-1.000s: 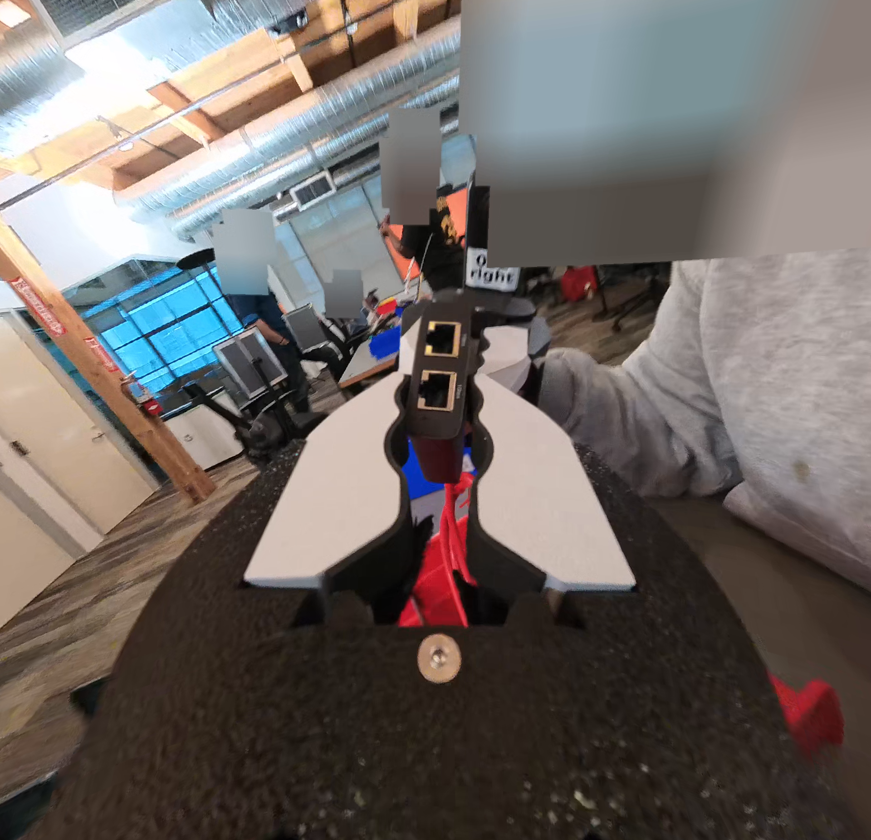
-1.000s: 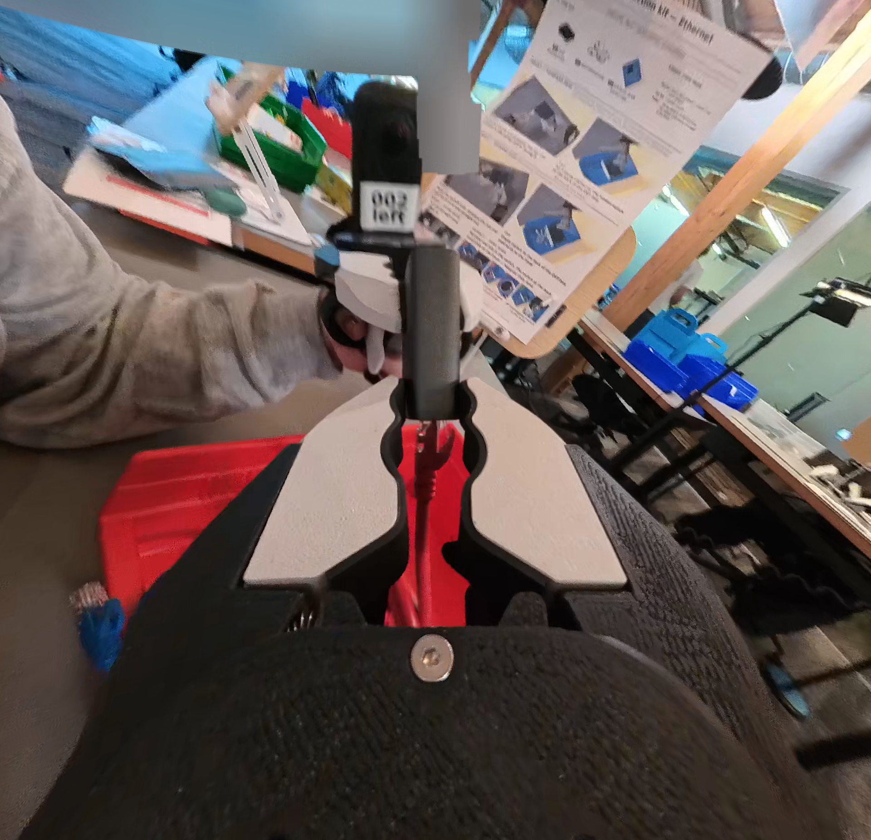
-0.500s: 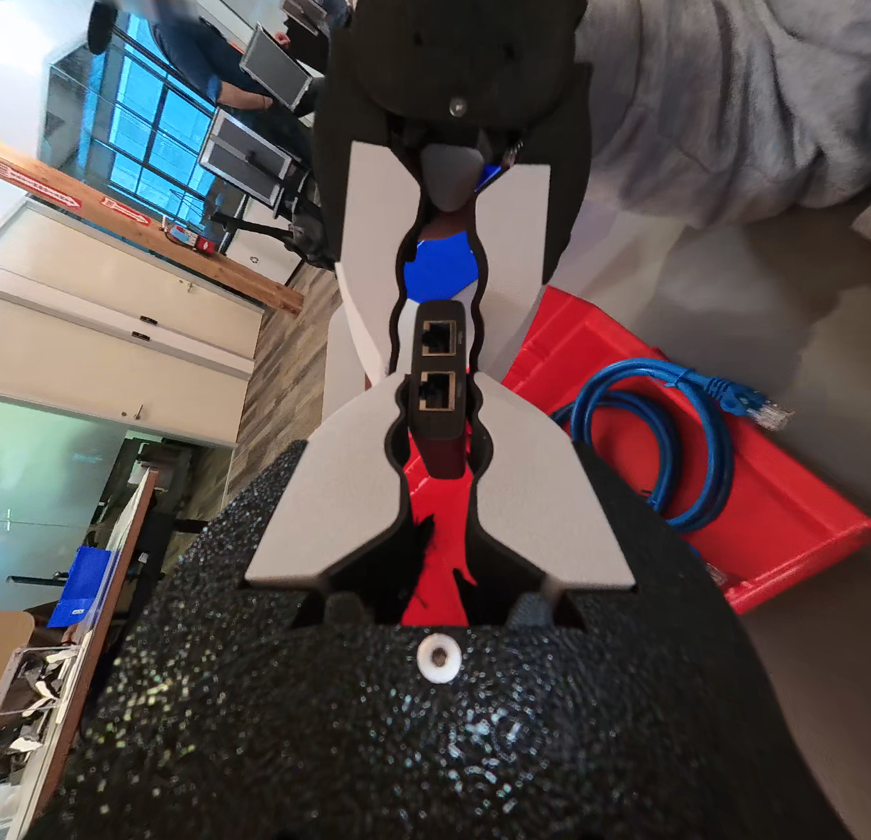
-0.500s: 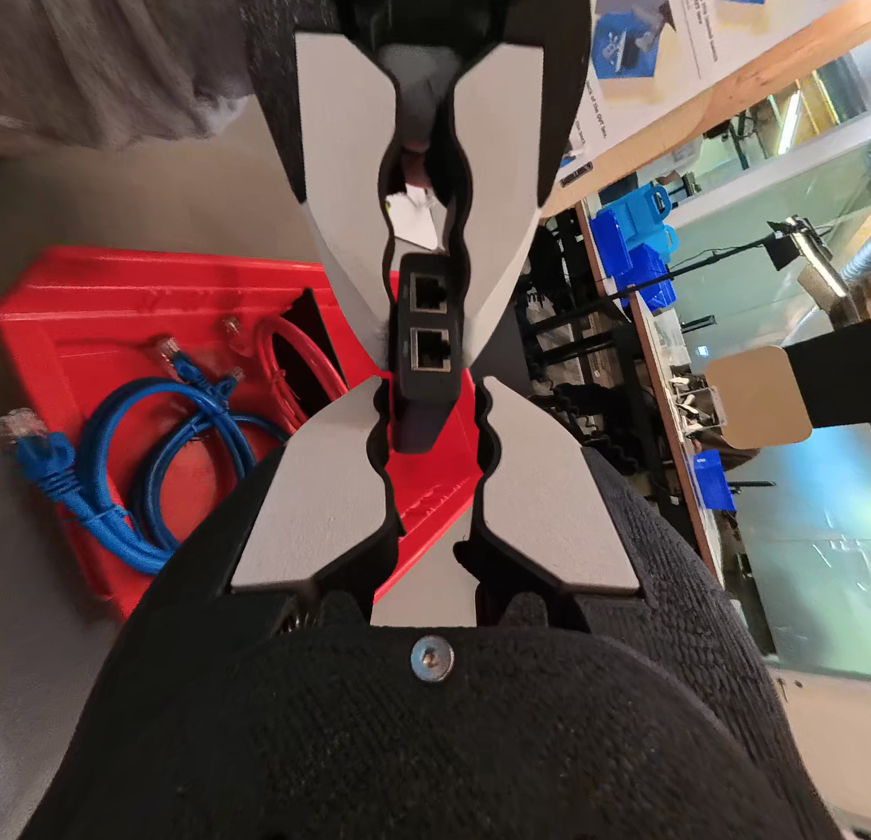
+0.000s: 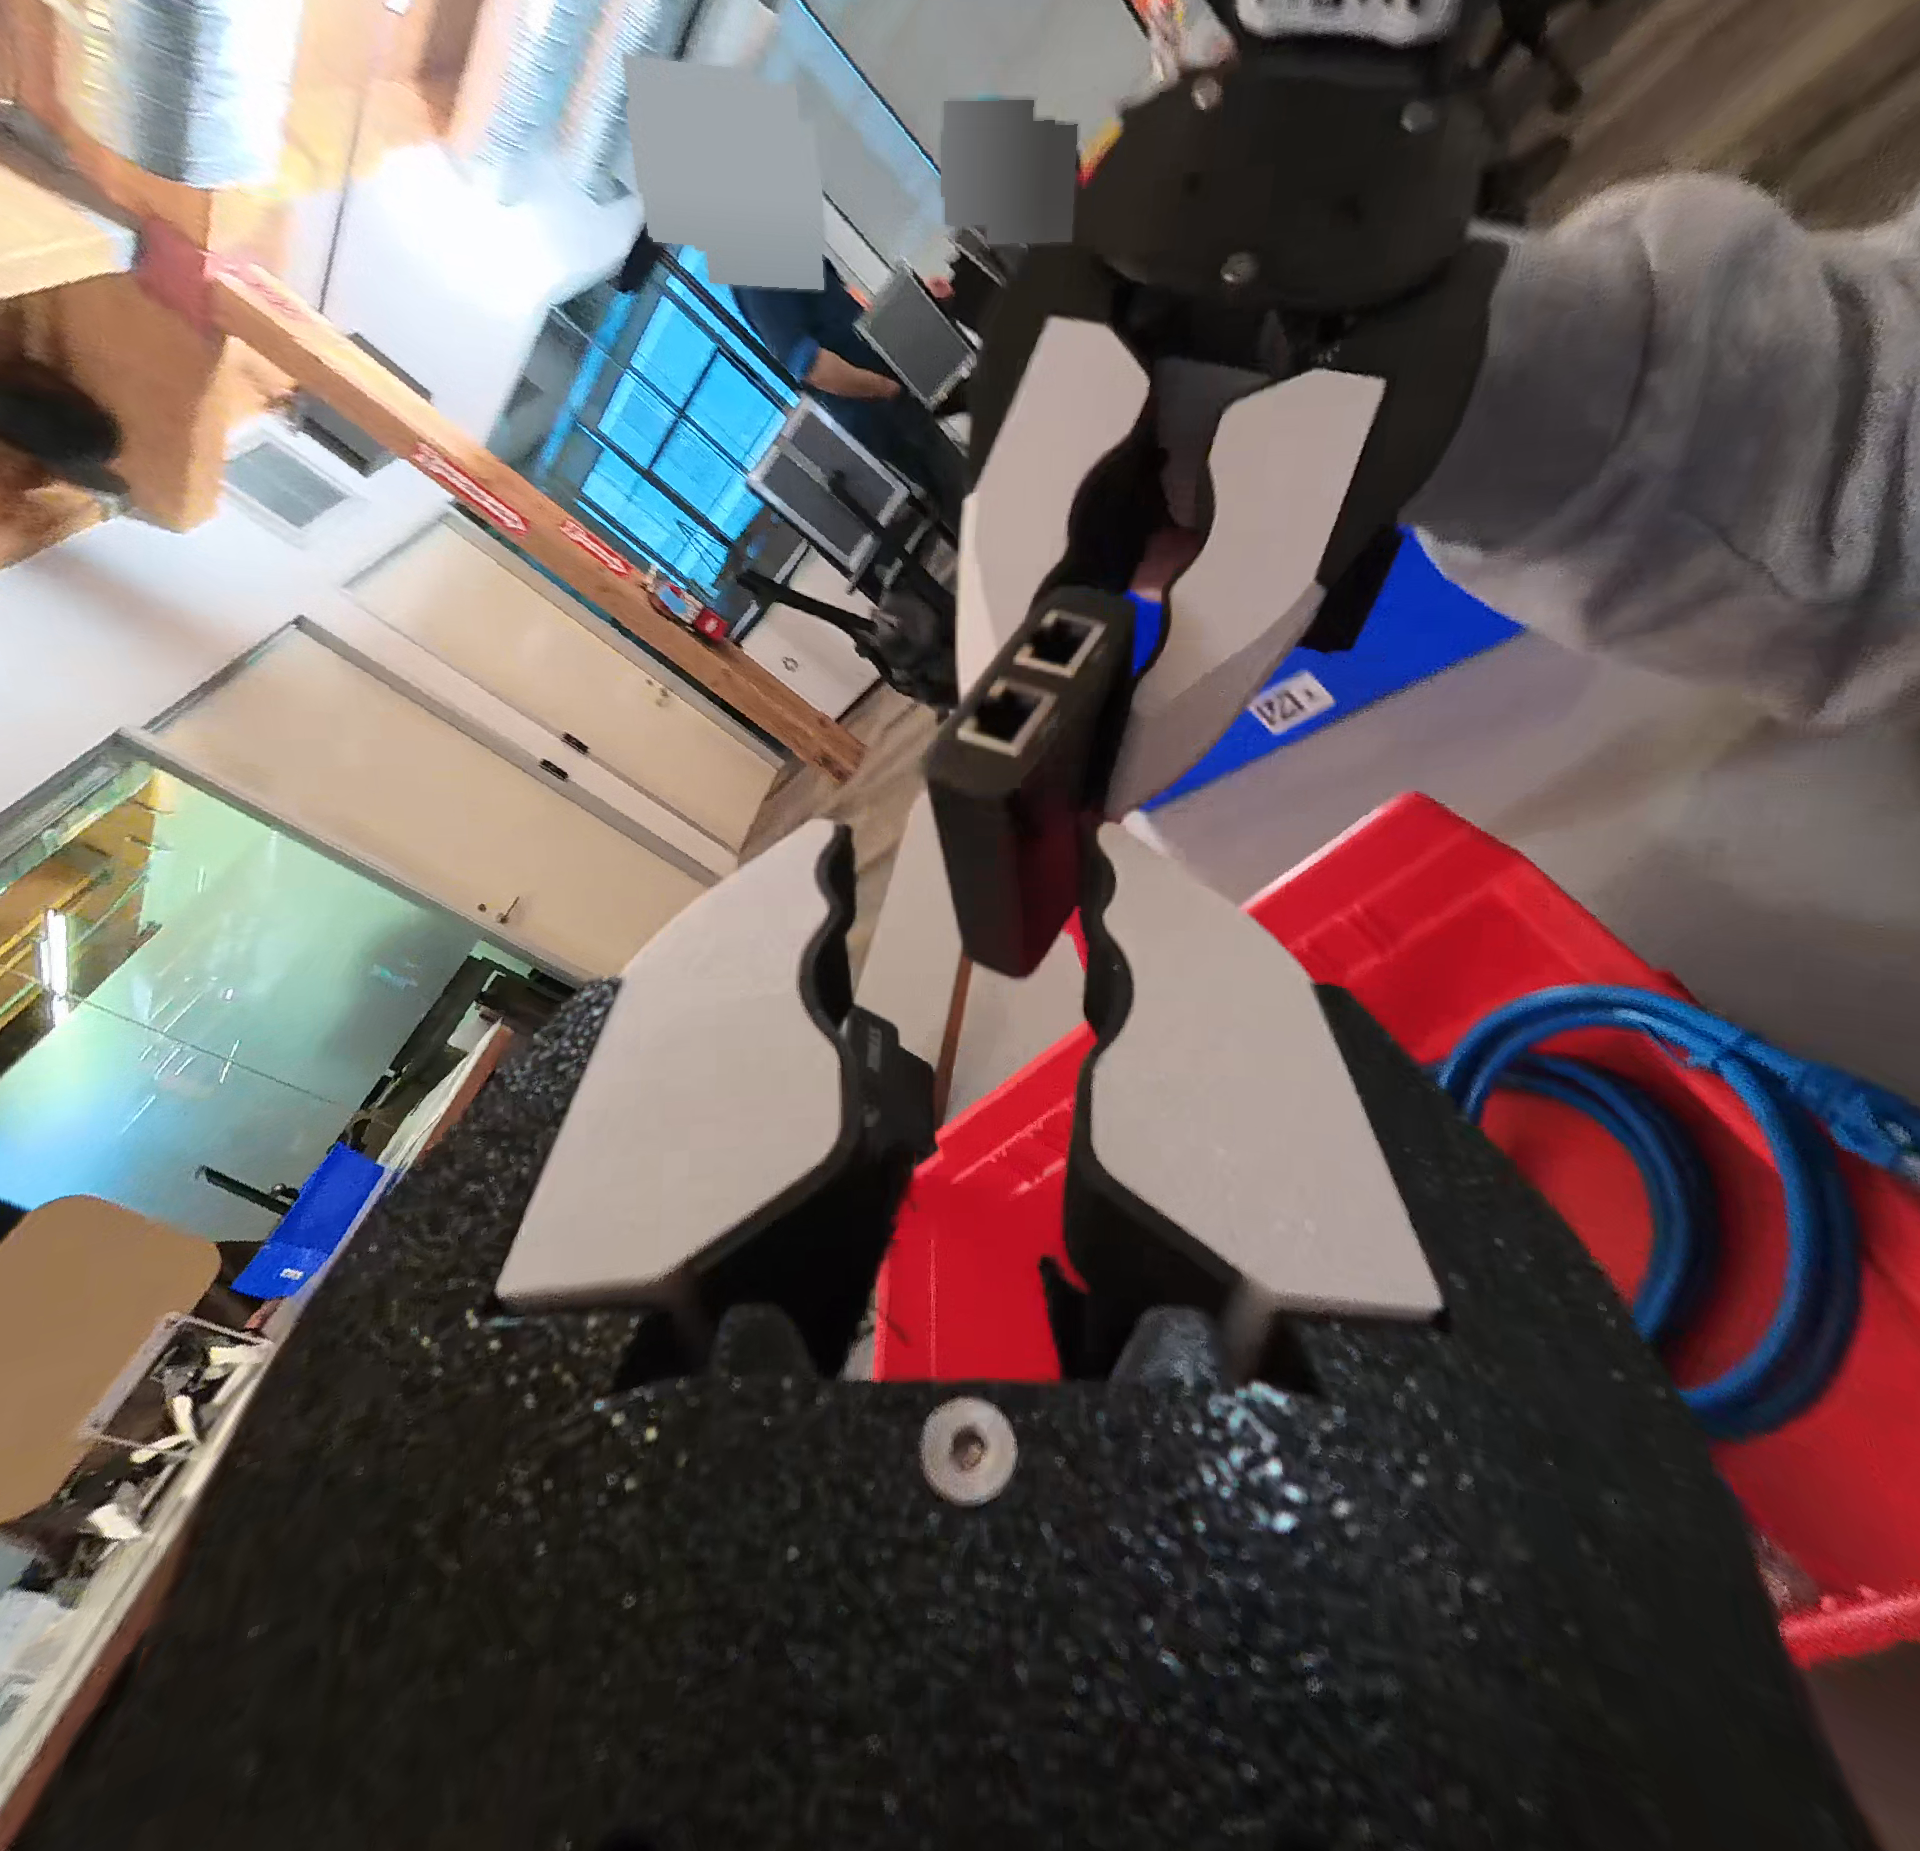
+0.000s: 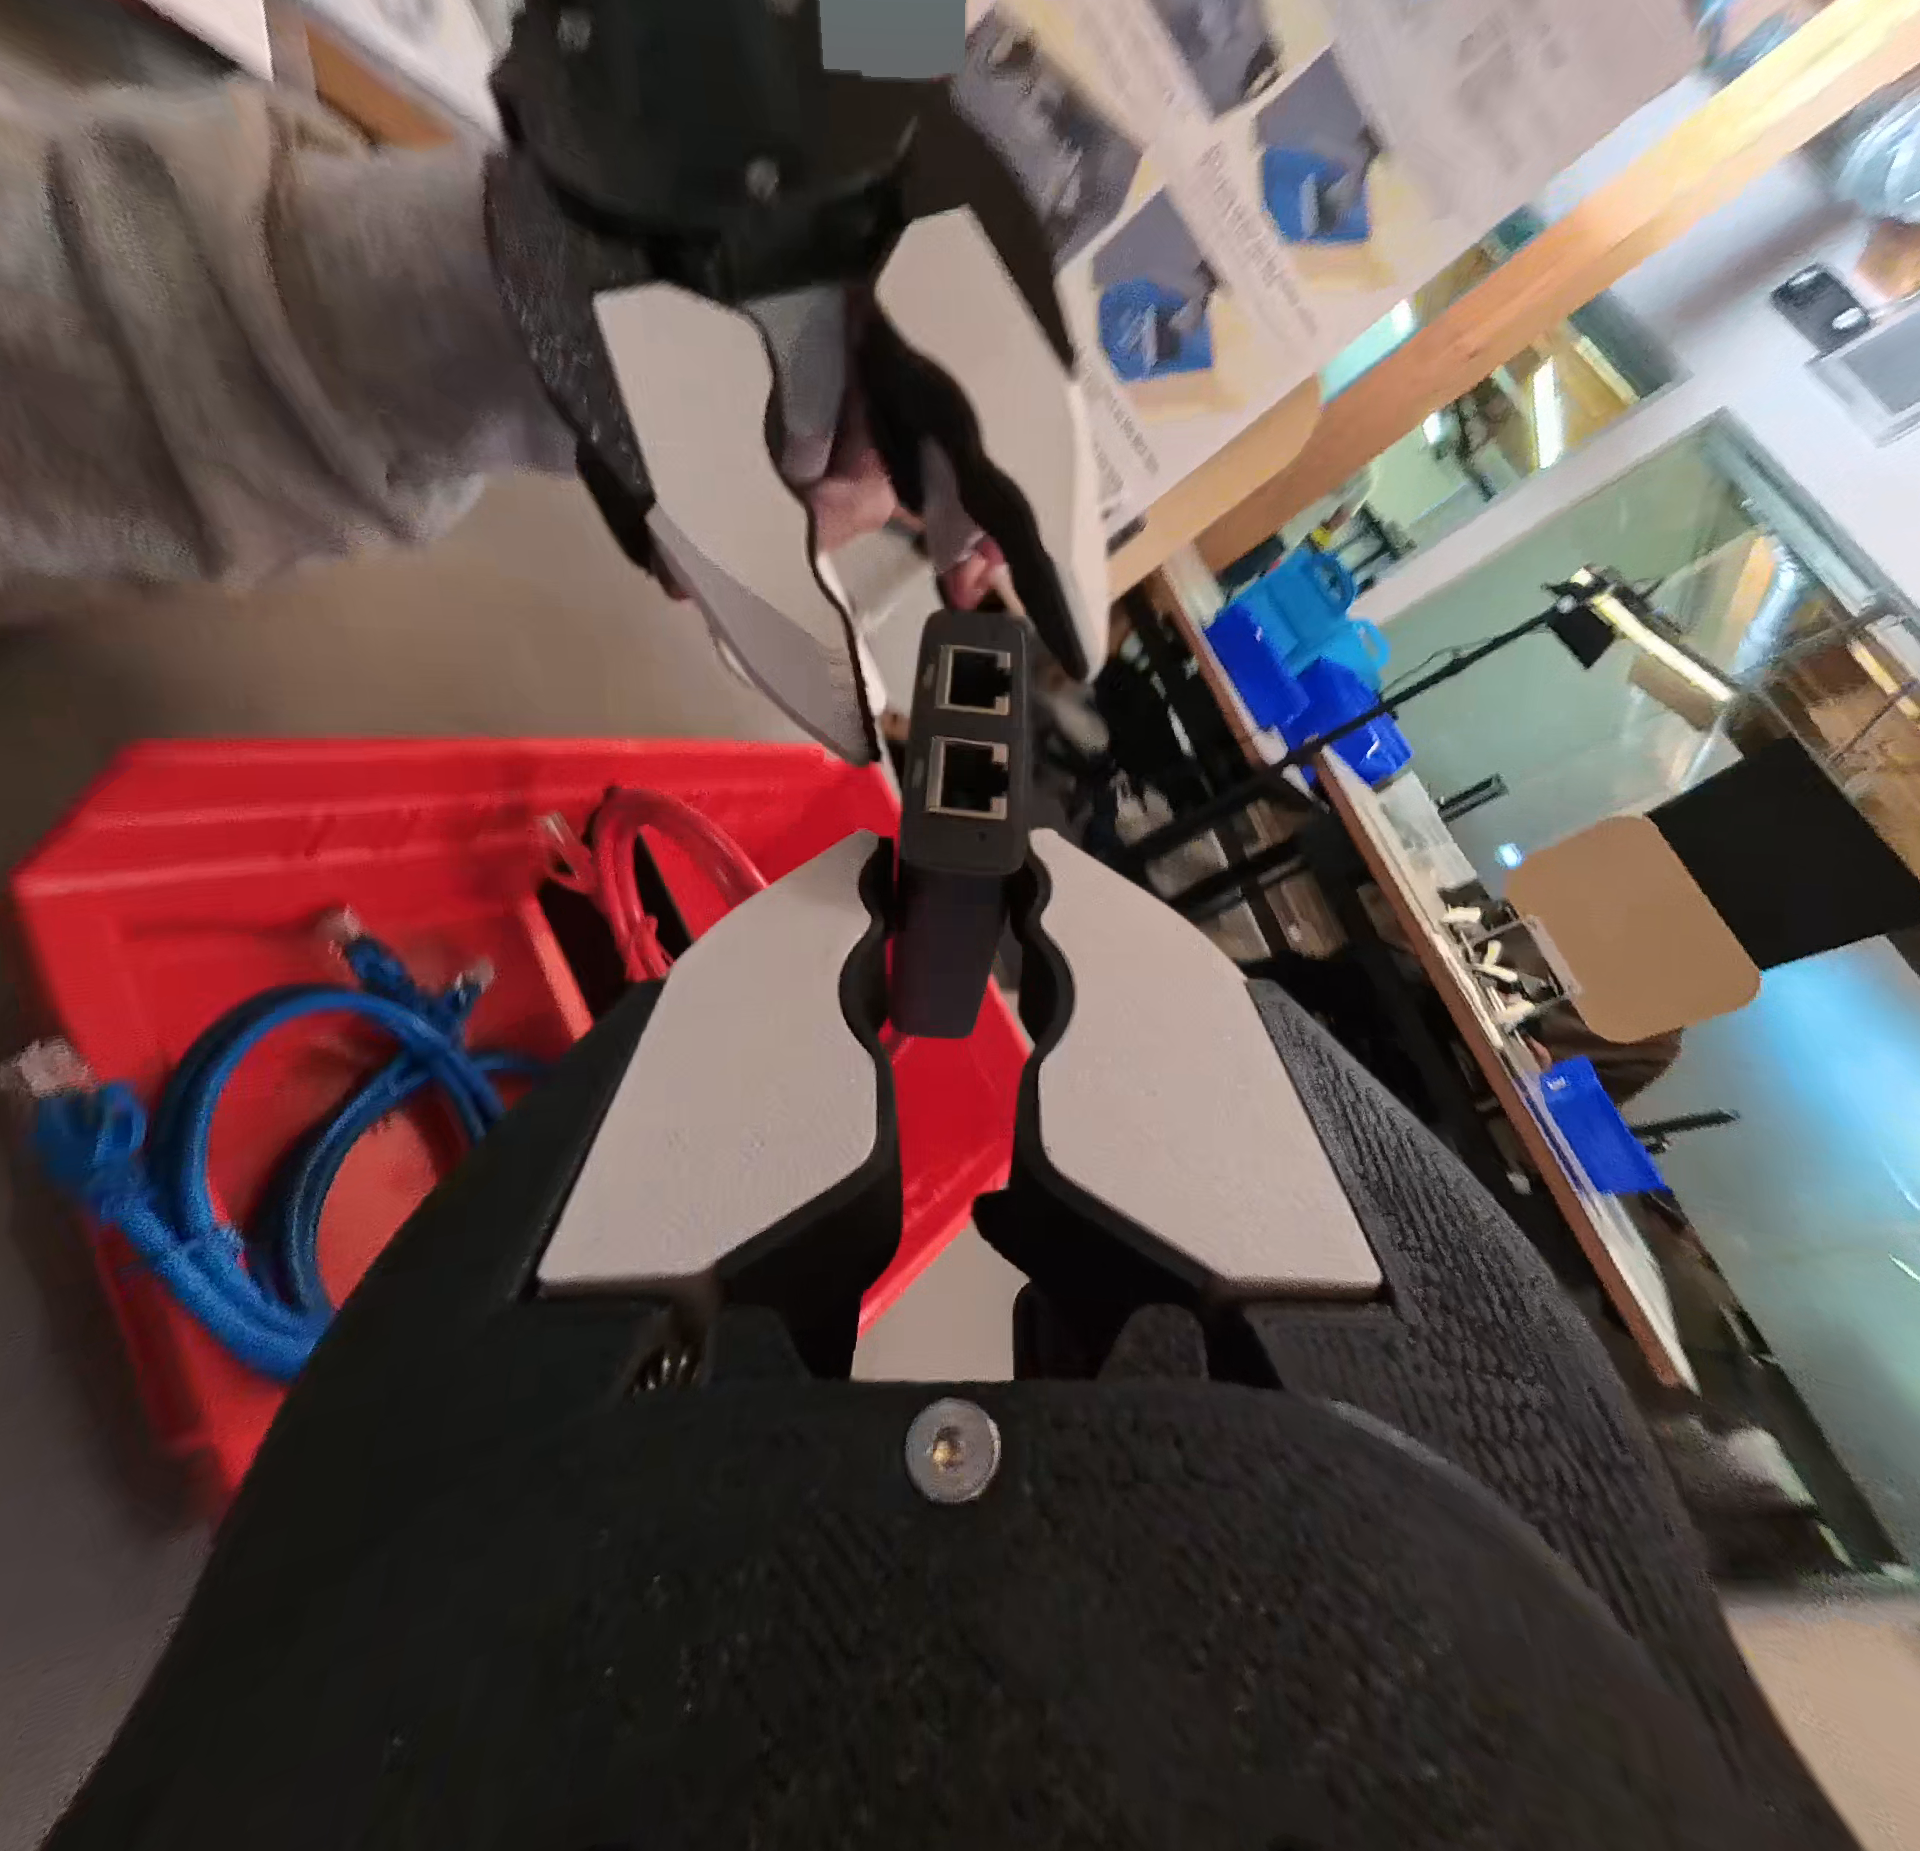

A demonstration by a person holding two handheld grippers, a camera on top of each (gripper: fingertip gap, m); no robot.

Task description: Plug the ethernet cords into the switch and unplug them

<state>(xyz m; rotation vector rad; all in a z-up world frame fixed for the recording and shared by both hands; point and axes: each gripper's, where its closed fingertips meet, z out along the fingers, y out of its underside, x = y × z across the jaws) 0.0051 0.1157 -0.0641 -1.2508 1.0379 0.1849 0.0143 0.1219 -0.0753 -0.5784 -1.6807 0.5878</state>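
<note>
A black adapter box (image 6: 961, 814) with two network ports on its end is clamped between the pads of my right gripper (image 6: 961, 851), above the edge of a red bin (image 6: 260, 845). My left gripper (image 5: 966, 845) is open, with its tips on either side of the same box (image 5: 1023, 814), which lies closer to its right finger. In the left wrist view the right gripper's fingers (image 5: 1268, 534) reach the box from the far side, held by a person's grey sleeve (image 5: 1683, 430). In the right wrist view the left gripper's fingers (image 6: 727, 513) stand spread beyond the box.
The red bin (image 5: 1455, 928) holds coiled blue cables (image 6: 260, 1126), also seen in the left wrist view (image 5: 1787, 1230), and a red cable (image 6: 665, 866). It sits on a grey tabletop (image 6: 468, 658). A poster board (image 6: 1299, 191) and desks with blue bins (image 6: 1309, 658) stand behind.
Half a second ago my left gripper was shut on the box and my right was open around it. Now the right is shut on it and the left has opened. Both views have tilted.
</note>
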